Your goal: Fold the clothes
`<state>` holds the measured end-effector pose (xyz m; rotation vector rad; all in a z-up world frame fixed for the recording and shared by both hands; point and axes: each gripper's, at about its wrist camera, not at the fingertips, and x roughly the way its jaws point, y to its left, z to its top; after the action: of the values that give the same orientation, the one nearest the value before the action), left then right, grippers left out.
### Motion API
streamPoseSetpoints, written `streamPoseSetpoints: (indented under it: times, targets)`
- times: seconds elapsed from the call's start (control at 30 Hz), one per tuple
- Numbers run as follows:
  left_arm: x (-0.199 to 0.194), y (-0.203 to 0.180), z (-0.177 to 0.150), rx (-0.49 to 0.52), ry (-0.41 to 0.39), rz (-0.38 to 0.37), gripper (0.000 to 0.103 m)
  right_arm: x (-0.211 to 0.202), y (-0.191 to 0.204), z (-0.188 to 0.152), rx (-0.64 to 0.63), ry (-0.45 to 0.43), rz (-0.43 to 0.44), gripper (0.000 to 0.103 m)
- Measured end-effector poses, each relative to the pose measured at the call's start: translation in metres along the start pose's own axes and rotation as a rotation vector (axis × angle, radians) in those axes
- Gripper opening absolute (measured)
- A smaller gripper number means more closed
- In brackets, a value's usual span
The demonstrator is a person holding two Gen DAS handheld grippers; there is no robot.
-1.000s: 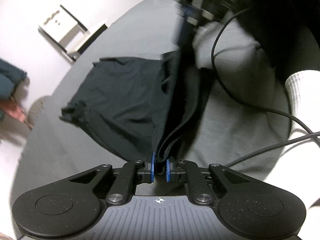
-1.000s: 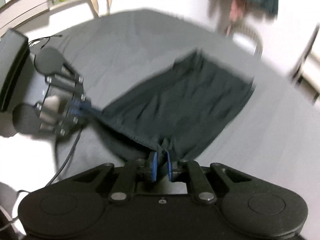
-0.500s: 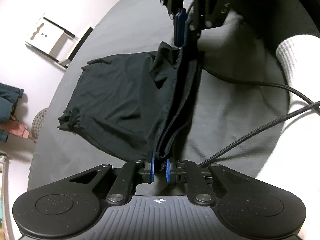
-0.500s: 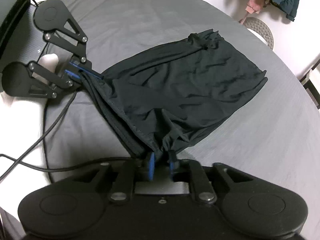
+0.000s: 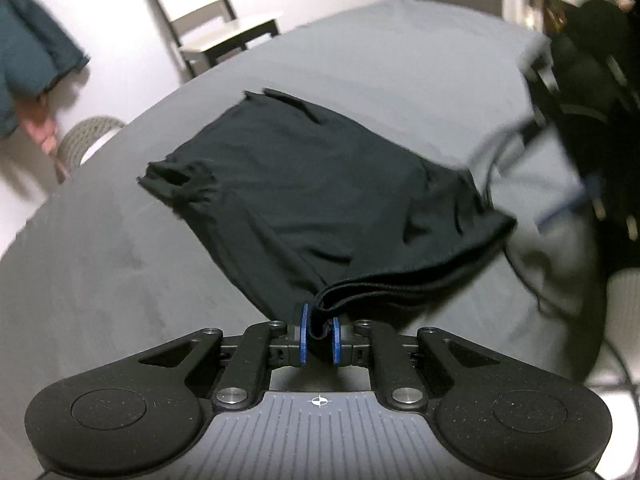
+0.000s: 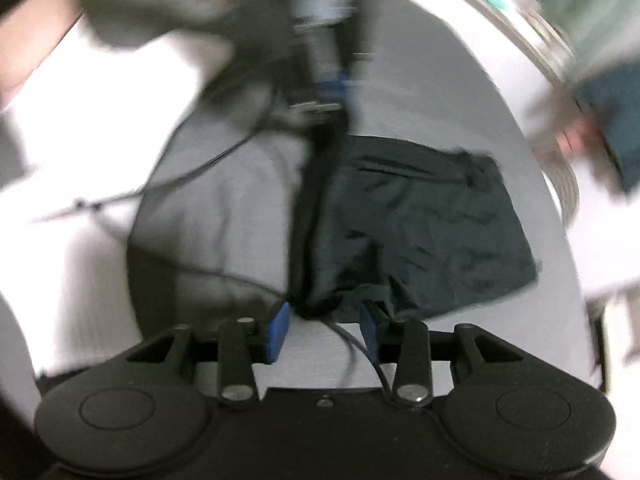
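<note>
A black garment [image 5: 320, 184] lies folded on the grey table [image 5: 100, 264], its doubled hem running toward the right. My left gripper [image 5: 319, 334] is shut on the near corner of that hem. In the right wrist view, which is motion-blurred, the same garment [image 6: 424, 232] spreads out ahead and to the right. My right gripper [image 6: 324, 330] stands open, its blue pads [image 6: 278, 330] wide apart, with the bunched cloth corner just beyond them. The left gripper [image 6: 324, 80] shows as a blur at the far end of the hem. The right gripper's blue finger [image 5: 572, 206] is blurred at the right.
A white chair [image 5: 216, 28] stands past the table's far edge. A teal jacket [image 5: 28, 56] hangs at the left above a woven basket [image 5: 86, 138]. Black cables [image 6: 192, 168] trail over the table's left side. A white sleeve [image 5: 620, 312] is at the right.
My right gripper has opened and let go of the garment corner. Both grippers have swung round quickly; the left one still holds its corner, with the hem now lying to the right.
</note>
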<state>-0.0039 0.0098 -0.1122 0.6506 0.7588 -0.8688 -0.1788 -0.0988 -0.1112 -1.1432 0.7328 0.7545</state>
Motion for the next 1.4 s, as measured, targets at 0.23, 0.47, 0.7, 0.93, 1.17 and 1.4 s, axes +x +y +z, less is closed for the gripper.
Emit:
streamPoseSetpoints:
  times: [0.23, 0.47, 0.7, 0.93, 1.17, 1.4]
  targets:
    - [0.009, 0.002, 0.003, -0.001, 0.020, -0.005, 0.011, 0.014, 0.045, -0.026, -0.592, -0.078, -0.200, 0.050]
    - [0.010, 0.001, -0.002, -0.014, 0.038, -0.013, 0.011, 0.025, 0.040, -0.051, -0.826, -0.209, -0.212, 0.050]
    - [0.016, 0.006, -0.007, -0.073, 0.045, -0.029, 0.011, 0.033, 0.041, -0.062, -0.940, -0.400, -0.206, 0.051]
    - [0.018, 0.007, -0.009, -0.087, 0.049, -0.032, 0.011, 0.035, 0.032, -0.060, -0.897, -0.385, -0.231, 0.050]
    - [0.019, 0.008, -0.008, -0.100, 0.056, -0.036, 0.011, 0.031, 0.032, -0.069, -0.961, -0.407, -0.225, 0.048]
    - [0.021, 0.012, -0.008, -0.129, 0.061, -0.048, 0.011, 0.040, 0.028, -0.078, -1.061, -0.469, -0.288, 0.047]
